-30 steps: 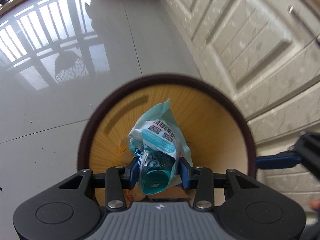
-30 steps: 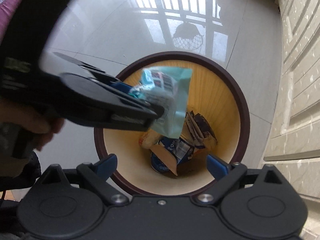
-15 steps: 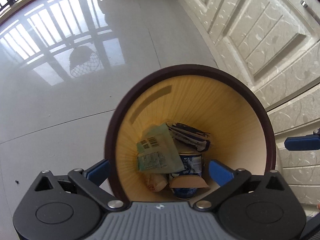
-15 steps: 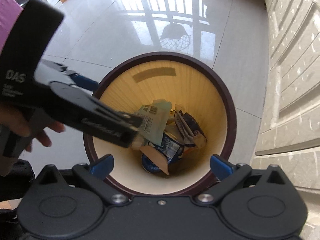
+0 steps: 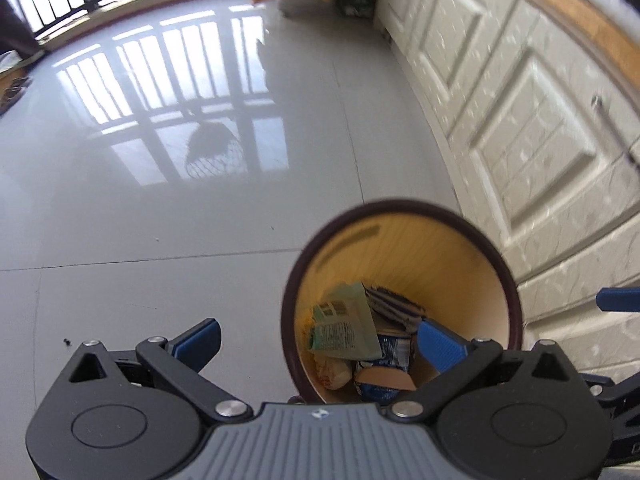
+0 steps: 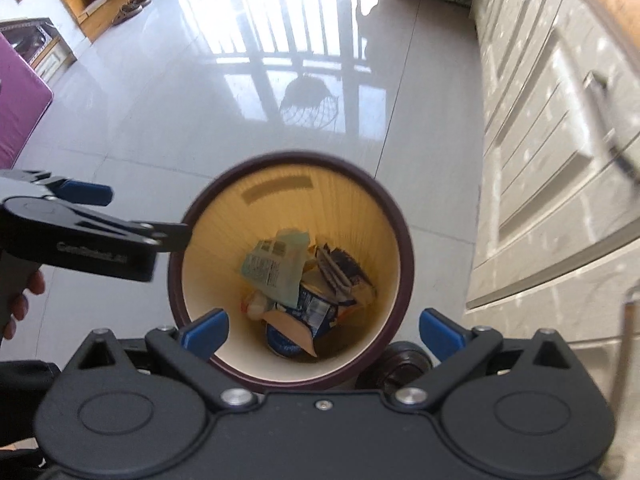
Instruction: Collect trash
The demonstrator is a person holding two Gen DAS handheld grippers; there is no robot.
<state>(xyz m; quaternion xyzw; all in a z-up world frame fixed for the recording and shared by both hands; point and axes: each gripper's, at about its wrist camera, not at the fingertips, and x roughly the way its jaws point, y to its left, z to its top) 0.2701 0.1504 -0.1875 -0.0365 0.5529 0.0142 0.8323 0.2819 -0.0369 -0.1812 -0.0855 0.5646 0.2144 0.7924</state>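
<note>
While both my grippers hang above the floor with nothing in them, the round trash bin (image 6: 394, 240) stands below on the glossy grey tiles (image 5: 160, 200), close beside the cream panelled cabinets (image 5: 520, 120). My left gripper (image 5: 320, 340) has its blue-padded fingers (image 5: 198, 340) spread wide and holds nothing; in its own view its right finger lies over the bin's opening and its left finger over bare tile. From the right wrist view that same left gripper (image 6: 124, 216) shows at the bin's left side, its tip just crossing the dark brown rim. My right gripper (image 6: 322, 332) is spread wide too, empty, its two blue pads falling either side of the bin's mouth.

Down at the bottom of the bin, against the yellow ribbed inner wall, lies the trash. A pale green wrapper (image 6: 276, 270) printed with a barcode rests on top, leaning toward the left of the heap. Beside it is a dark crumpled wrapper (image 6: 340, 266), and under both a blue and white cup (image 6: 308, 312) with a tan lid flap folded out. A small dark round thing (image 6: 402, 368) sits on the floor just outside the bin; I cannot tell what it is.
</note>
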